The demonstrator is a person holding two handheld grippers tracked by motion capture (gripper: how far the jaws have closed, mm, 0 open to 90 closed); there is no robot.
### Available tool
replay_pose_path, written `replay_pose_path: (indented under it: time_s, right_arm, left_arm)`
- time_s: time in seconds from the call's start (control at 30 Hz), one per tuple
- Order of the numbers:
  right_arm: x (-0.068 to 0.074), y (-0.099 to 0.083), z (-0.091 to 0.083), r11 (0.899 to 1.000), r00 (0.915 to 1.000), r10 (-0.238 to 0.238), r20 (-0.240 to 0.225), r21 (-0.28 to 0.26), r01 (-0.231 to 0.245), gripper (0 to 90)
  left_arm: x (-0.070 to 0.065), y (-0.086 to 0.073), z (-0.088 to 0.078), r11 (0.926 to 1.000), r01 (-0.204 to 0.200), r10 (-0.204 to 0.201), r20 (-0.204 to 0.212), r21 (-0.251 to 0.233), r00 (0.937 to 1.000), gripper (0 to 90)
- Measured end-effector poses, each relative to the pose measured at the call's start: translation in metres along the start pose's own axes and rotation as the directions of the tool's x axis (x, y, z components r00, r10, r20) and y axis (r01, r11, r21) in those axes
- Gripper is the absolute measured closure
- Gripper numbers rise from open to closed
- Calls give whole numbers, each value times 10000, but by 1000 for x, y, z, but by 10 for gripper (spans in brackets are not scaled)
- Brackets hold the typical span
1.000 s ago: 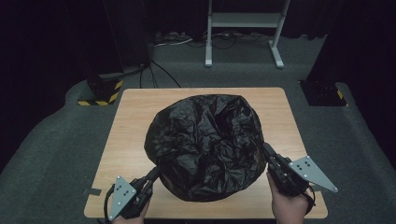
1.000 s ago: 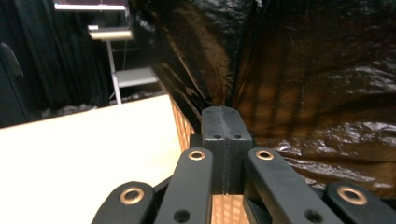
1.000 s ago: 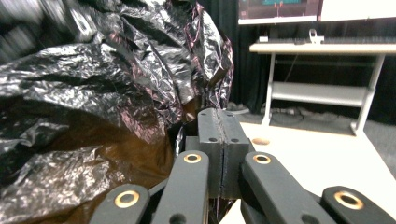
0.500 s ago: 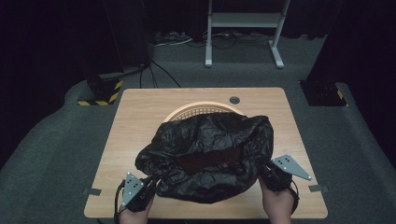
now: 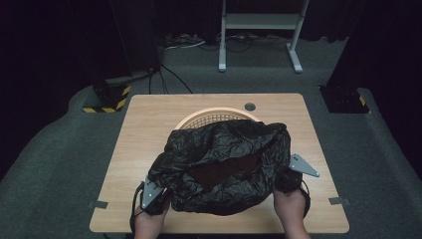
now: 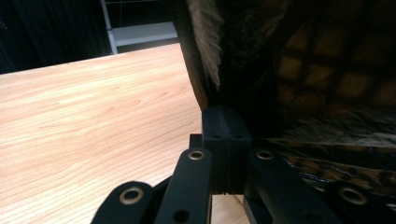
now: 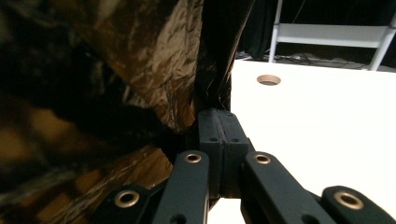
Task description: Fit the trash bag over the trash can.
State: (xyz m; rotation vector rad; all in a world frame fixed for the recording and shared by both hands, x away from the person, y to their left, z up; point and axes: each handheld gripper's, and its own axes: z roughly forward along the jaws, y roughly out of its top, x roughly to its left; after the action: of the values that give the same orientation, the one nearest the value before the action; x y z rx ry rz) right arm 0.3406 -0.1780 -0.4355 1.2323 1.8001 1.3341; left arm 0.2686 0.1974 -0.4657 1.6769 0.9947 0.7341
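Your left hand-held gripper (image 5: 158, 195) and right hand-held gripper (image 5: 287, 175) each have jaws clamped on an edge of the black plastic bag (image 5: 224, 164). You hold the bag spread over the desk (image 5: 144, 124), its mouth facing you, partly covering the woven basket (image 5: 209, 117).

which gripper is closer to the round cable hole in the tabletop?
Right. The right gripper sits at the bag's near-right edge, same side as the hole. The left gripper is at the bag's near-left corner, farther across.
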Motion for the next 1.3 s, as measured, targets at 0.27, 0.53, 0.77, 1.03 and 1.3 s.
replay_pose_path:
  time_s: [0.27, 0.53, 0.77, 1.03, 1.3]
  right_arm:
    - [-4, 1, -47, 9906, 9980, 68, 628, -1369, 19, 435]
    - [9, -2, -88, 9651, 9932, -327, 1118, -2546, 604, 328]
    - [32, -20, -82, 9696, 9920, -835, 949, -2221, 1028, 315]
    - [26, -10, -54, 9754, 9920, -876, 908, -1943, 1040, 332]
    - [-11, 7, -42, 9783, 9881, -497, 1454, -1920, 774, 304]
  left_arm:
    - [-6, 8, -43, 9923, -588, 506, -758, -1093, 9958, 406]
    - [12, 9, -65, 9635, -370, -246, -2252, -2651, 9740, 353]
    - [31, 29, 0, 9860, -562, 239, -2009, -1567, 9793, 391]
    - [6, 18, 7, 9888, -321, 134, -1275, -1460, 9917, 461]
    - [4, 8, -30, 9675, -981, 463, -2181, -2330, 9748, 435]
